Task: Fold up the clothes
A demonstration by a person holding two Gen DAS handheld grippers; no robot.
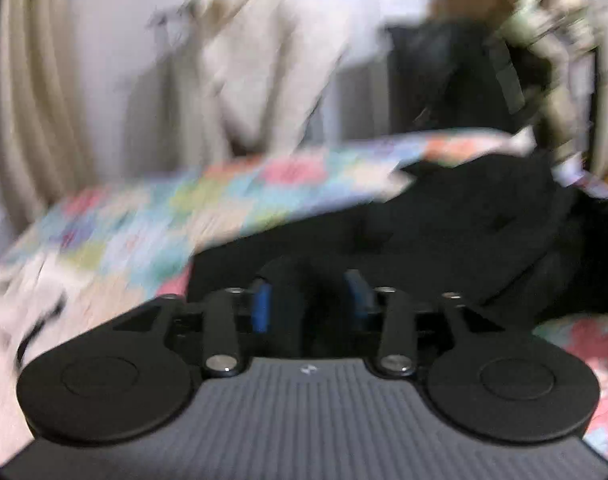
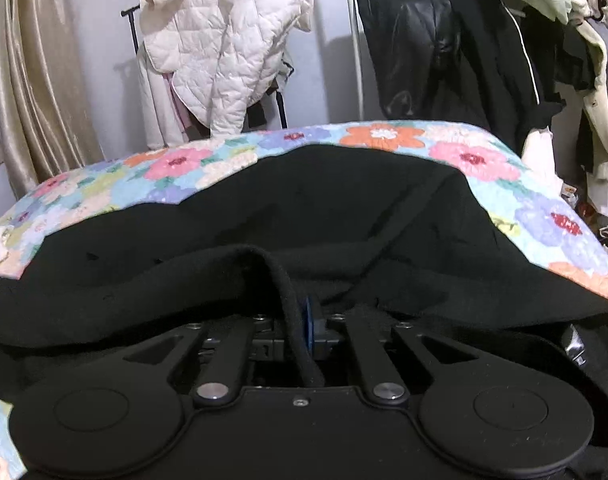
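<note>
Black garment [image 2: 304, 200] spread wide over a floral quilt [image 2: 383, 136], one thick hemmed edge rising in a ridge and dropping straight down between the fingers of the right gripper [image 2: 309, 322]. Same black garment [image 1: 483, 216] in the left wrist view, lying ahead and to the right of the left gripper [image 1: 309, 300], its near edge just beyond the fingertips and dark cloth visible in the gap between them. Quilt printed with pink, orange and lilac flowers on pale blue, covering a bed-like surface that fills the middle of both views. Behind it, a pale wall, a cream quilted jacket [image 2: 228, 40] draped over a rack, a gold curtain [image 2: 36, 80] at far left, a black leather jacket [image 2: 415, 52] hanging right of centre, and a crowded clothes rail [image 2: 583, 60] at far right. Right gripper pinched tight on the garment's hem, the blue pads [image 2: 307, 320] pressed together with the fold caught there. Left gripper parted moderately, blue pads [image 1: 261, 308] well separated; heavily motion-blurred, so possibly touching the cloth, though contact cannot be told for certain.
</note>
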